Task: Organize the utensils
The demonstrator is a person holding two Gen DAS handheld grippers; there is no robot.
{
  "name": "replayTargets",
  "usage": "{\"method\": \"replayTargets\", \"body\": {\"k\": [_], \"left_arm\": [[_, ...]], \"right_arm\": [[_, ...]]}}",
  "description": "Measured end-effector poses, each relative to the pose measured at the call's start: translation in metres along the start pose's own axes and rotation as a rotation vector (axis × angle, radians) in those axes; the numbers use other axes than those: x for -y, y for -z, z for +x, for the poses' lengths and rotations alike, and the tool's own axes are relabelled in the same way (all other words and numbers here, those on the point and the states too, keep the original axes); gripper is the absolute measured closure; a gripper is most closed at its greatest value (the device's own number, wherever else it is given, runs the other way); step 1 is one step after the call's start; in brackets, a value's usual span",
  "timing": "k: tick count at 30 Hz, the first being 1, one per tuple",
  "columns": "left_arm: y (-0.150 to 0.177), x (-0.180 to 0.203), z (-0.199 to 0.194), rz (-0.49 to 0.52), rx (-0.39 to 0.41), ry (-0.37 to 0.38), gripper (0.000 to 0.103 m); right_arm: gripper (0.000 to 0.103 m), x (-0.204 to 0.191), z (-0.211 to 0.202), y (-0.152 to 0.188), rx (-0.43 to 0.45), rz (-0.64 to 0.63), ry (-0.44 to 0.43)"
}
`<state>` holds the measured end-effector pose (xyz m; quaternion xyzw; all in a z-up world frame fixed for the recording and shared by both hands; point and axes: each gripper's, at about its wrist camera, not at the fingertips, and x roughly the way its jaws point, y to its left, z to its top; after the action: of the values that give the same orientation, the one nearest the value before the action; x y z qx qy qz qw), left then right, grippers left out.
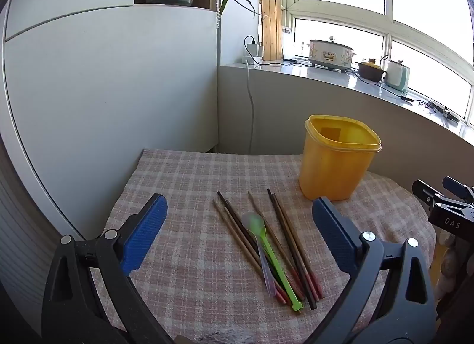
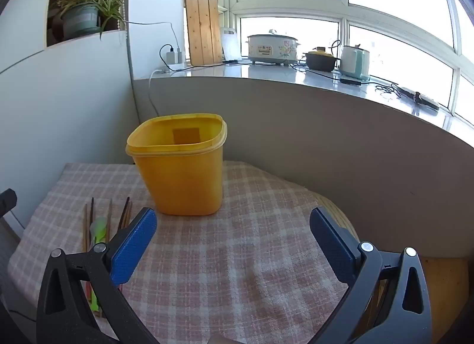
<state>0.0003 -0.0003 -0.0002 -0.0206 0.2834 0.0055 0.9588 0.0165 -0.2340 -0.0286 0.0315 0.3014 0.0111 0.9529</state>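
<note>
Several brown chopsticks (image 1: 284, 243) with red ends lie in a loose bundle on the checked cloth (image 1: 183, 261), with a green plastic spoon (image 1: 271, 252) and a clear spoon (image 1: 264, 267) across them. A yellow plastic container (image 1: 337, 157) stands upright and empty behind them to the right. My left gripper (image 1: 240, 225) hovers open above the bundle, nothing between its blue pads. In the right wrist view my right gripper (image 2: 234, 234) is open over bare cloth in front of the yellow container (image 2: 180, 172); the chopsticks (image 2: 124, 216) and green spoon (image 2: 99, 229) lie to its left, partly hidden behind its left finger.
A white cabinet (image 1: 103, 92) rises behind the table on the left. A grey ledge (image 2: 296, 106) with a cooker (image 2: 272, 47), a pot and a kettle runs behind. The right gripper's body (image 1: 447, 207) shows at the right edge of the left wrist view. The table edge (image 2: 337, 210) drops off on the right.
</note>
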Motion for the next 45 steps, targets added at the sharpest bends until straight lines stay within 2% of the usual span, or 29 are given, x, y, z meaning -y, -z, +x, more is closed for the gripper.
{"method": "replayTargets", "body": {"k": [3,14,45], "left_arm": [[-0.003,0.006,0.0,0.021,0.002,0.008,0.003],[0.004,0.004,0.005,-0.006,-0.009,0.034,0.003],[0.004,-0.006,0.004,-0.033,-0.002,0.033,0.003]], "right_arm": [[0.001,0.0,-0.001,0.0,0.019,-0.012,0.017],[0.001,0.011,-0.002,0.0,0.002,0.001,0.064],[0.001,0.0,-0.003,-0.002,-0.007,-0.015,0.06]]}}
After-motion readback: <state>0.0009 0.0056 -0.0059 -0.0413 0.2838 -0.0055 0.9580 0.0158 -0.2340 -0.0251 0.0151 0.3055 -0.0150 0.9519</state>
